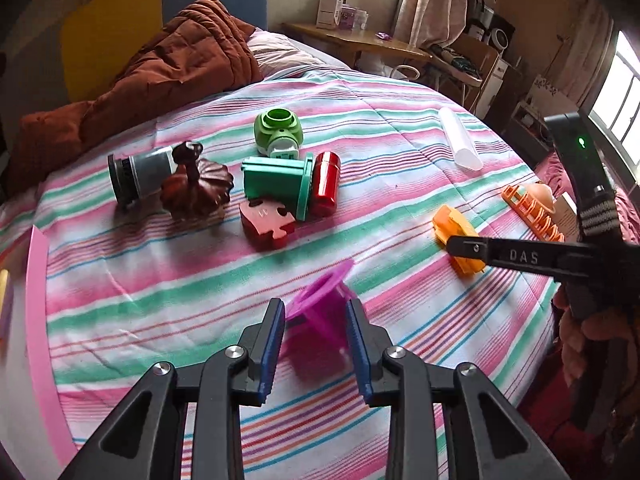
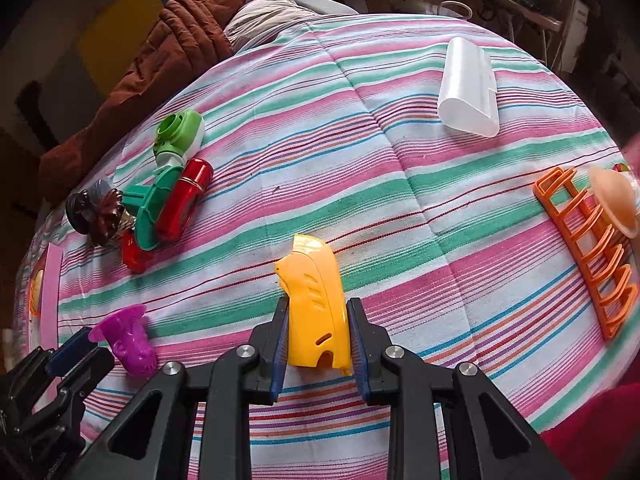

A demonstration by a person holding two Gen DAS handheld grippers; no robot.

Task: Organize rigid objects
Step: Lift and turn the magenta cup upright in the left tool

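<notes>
My left gripper (image 1: 315, 312) is shut on a purple flanged cup (image 1: 320, 300), held just above the striped bedspread; it also shows in the right wrist view (image 2: 128, 340). My right gripper (image 2: 316, 312) is shut on a yellow plastic shell (image 2: 316, 304), seen orange in the left wrist view (image 1: 460, 240). A cluster lies at the left: a green round piece (image 1: 278, 128), a teal block (image 1: 276, 180), a red cylinder (image 1: 326, 184), a red puzzle piece (image 1: 266, 222), a brown carved ornament (image 1: 196, 184) and a grey cylinder (image 1: 140, 172).
A white plastic cover (image 2: 468, 88) lies far right. An orange rack (image 2: 588, 248) with a peach dome (image 2: 614, 204) sits at the right edge. A brown quilt (image 1: 168, 60) is bunched at the head of the bed. A pink strip (image 1: 38, 320) lies left.
</notes>
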